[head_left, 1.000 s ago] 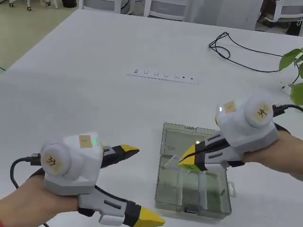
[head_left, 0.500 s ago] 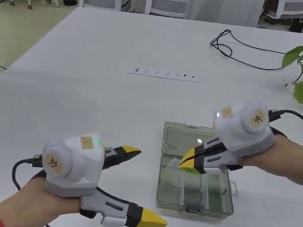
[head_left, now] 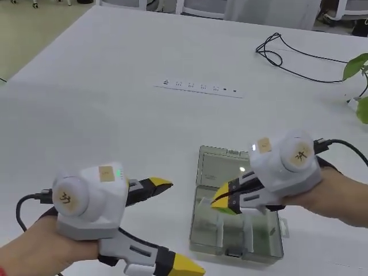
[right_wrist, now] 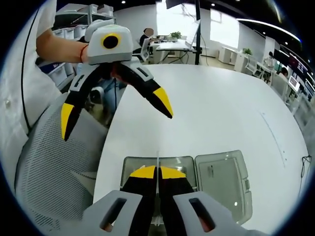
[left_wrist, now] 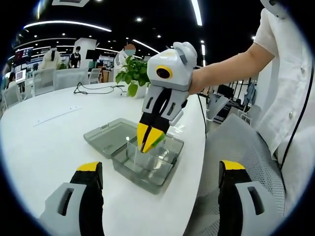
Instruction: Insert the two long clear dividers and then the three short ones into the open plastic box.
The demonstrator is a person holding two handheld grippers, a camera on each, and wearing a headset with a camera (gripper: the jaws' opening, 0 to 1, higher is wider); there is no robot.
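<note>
**If you only had the top-down shot, you'd miss the grip**

Because the head view looks down from above, it gives you the layout. The box (head_left: 236, 248) sits close to the table's (head_left: 115, 86) near edge, with its lid (head_left: 221, 167) lying open toward the far side. The right gripper (head_left: 221, 201) is over it, and the left gripper (head_left: 177, 225) is off to the left, clear of it. A power strip (head_left: 198, 90) lies mid-table, a looped cable (head_left: 287, 57) is toward the far right corner, and plant (head_left: 359, 75) leaves poke in at the right edge.

The right gripper view shows what that one doesn't. Its jaws are clamped on a thin clear divider (right_wrist: 157, 160) standing on edge above the box. It also catches the left gripper with its jaws spread wide and gripping nothing, a mesh chair (right_wrist: 49, 167) behind it.

From the side, the left gripper view has the right gripper's yellow tips down at the box's rim, with a clear piece upright just under them.

Hard to make out:
- I can't tell whether the divider has reached the box floor, or whether it's a long or a short one.
- Some clear pieces stand inside the box already, but clear on clear makes them impossible to count.
</note>
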